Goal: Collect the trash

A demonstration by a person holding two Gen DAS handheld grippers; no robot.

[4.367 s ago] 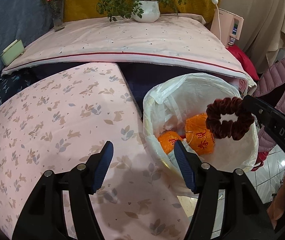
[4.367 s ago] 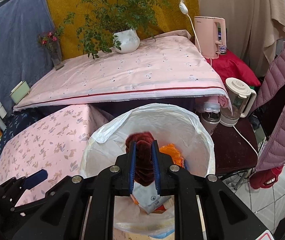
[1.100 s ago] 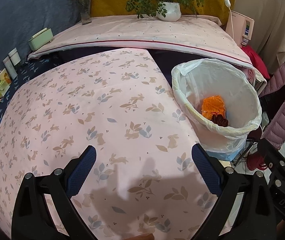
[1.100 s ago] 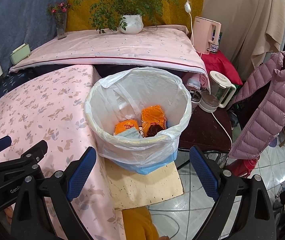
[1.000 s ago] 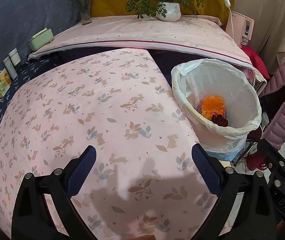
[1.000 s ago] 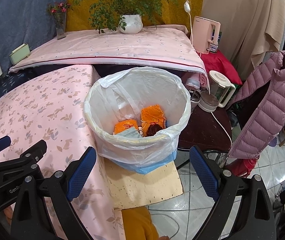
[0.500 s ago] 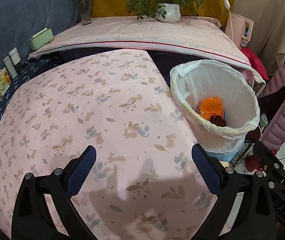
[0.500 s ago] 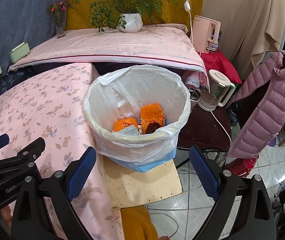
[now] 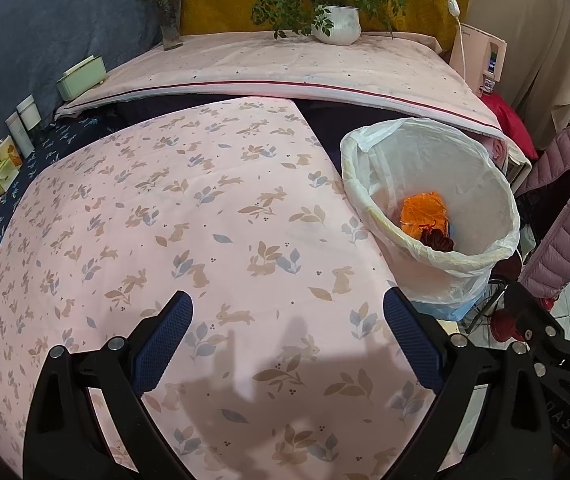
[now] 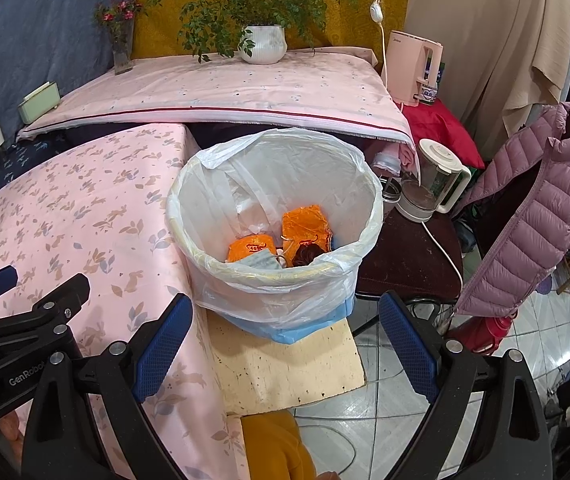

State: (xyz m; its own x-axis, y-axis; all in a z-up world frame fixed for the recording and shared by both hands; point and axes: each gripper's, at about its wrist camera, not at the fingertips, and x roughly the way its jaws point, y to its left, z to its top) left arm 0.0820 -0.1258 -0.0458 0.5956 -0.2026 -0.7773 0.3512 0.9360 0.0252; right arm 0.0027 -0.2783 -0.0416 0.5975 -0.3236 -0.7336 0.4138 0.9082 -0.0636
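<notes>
left wrist: left gripper (image 9: 287, 344) spread wide, empty, over bare tablecloth (image 9: 173, 216); trash bin (image 9: 465, 258) ahead to its right, scrunchie (image 9: 439, 240) inside | right wrist: right gripper (image 10: 285, 346) gaping, empty; bin (image 10: 281, 280) straight ahead between fingers, nearer this hand; orange wrappers (image 10: 305, 222) inside

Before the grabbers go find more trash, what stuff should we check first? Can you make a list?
1. Left gripper open and holding nothing: ok.
2. Right gripper open and holding nothing: ok.
3. Dark red scrunchie lying inside the trash bin: ok.
4. Bin liner folded over the rim: ok.
5. Any trash in sight on the pink tablecloth: not ok, none shows.
6. Trash outside these views: cannot tell.
</notes>
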